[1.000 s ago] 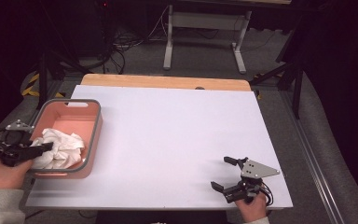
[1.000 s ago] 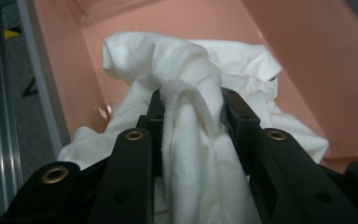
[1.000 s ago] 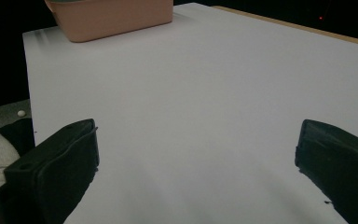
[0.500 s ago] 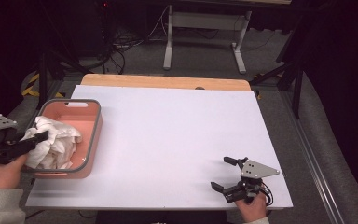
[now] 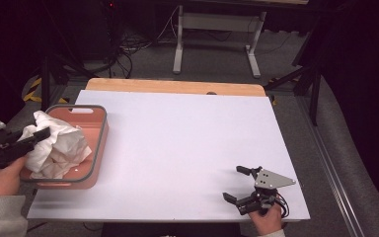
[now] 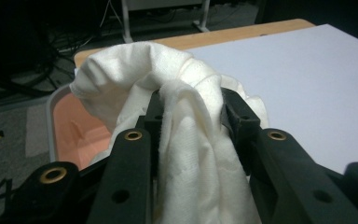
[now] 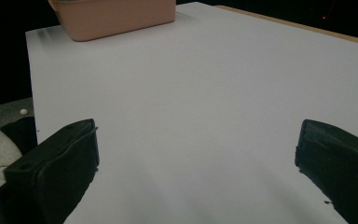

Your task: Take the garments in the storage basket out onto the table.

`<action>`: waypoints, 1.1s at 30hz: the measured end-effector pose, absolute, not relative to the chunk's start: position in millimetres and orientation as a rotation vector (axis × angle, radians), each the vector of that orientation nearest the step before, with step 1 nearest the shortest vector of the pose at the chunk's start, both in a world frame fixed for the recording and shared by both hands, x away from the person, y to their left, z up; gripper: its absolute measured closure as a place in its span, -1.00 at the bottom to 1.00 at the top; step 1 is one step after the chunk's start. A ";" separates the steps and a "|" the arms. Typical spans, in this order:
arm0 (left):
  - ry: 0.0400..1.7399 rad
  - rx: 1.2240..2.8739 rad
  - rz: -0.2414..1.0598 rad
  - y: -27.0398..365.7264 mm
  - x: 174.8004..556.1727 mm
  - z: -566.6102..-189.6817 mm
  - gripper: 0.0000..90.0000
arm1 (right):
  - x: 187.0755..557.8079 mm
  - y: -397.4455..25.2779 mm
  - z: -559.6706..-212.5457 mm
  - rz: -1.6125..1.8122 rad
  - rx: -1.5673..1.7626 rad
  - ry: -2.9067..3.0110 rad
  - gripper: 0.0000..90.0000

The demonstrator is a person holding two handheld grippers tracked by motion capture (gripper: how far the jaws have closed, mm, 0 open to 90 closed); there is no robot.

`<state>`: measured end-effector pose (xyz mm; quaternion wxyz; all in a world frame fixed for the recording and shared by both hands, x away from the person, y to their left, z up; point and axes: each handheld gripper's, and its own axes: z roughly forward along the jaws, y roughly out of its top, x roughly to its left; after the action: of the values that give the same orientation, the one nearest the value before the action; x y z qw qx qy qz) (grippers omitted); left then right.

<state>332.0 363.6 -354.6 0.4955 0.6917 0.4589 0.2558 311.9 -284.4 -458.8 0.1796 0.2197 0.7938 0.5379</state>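
White table (image 5: 177,148), left claw (image 5: 42,133) gripping cloth (image 5: 59,145)

White crumpled cloth (image 5: 59,145) pinched between left hand-held gripper (image 5: 27,140) jaws, bunched, hanging over pink grey-rimmed bin (image 5: 96,148) just beyond it.

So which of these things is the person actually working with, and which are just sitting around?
In use:
- white cloth, clamped in the left gripper
- pink bin under the cloth

Just around:
- right gripper, jaws open, idle on the white table
- metal stand and floor cables behind
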 end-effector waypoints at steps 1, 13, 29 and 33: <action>1.099 1.671 0.617 362.8 332.2 -352.5 0.53 | 311.9 -284.4 -458.8 1.521 0.620 2.244 -1.00; 0.992 1.637 0.629 356.8 334.6 -329.9 0.53 | 311.7 -284.3 -458.6 1.526 0.615 2.247 -1.00; 0.876 1.532 0.617 354.3 336.1 -305.9 0.52 | 311.7 -284.4 -458.5 1.525 0.615 2.247 -1.00; 0.854 1.519 0.618 351.0 336.3 -298.3 0.52 | 311.9 -284.9 -458.4 1.529 0.615 2.246 -1.00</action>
<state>336.3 351.0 -298.3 0.6020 0.6560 0.3688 0.2669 311.9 -284.9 -458.4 0.1769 0.2174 0.7934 0.5403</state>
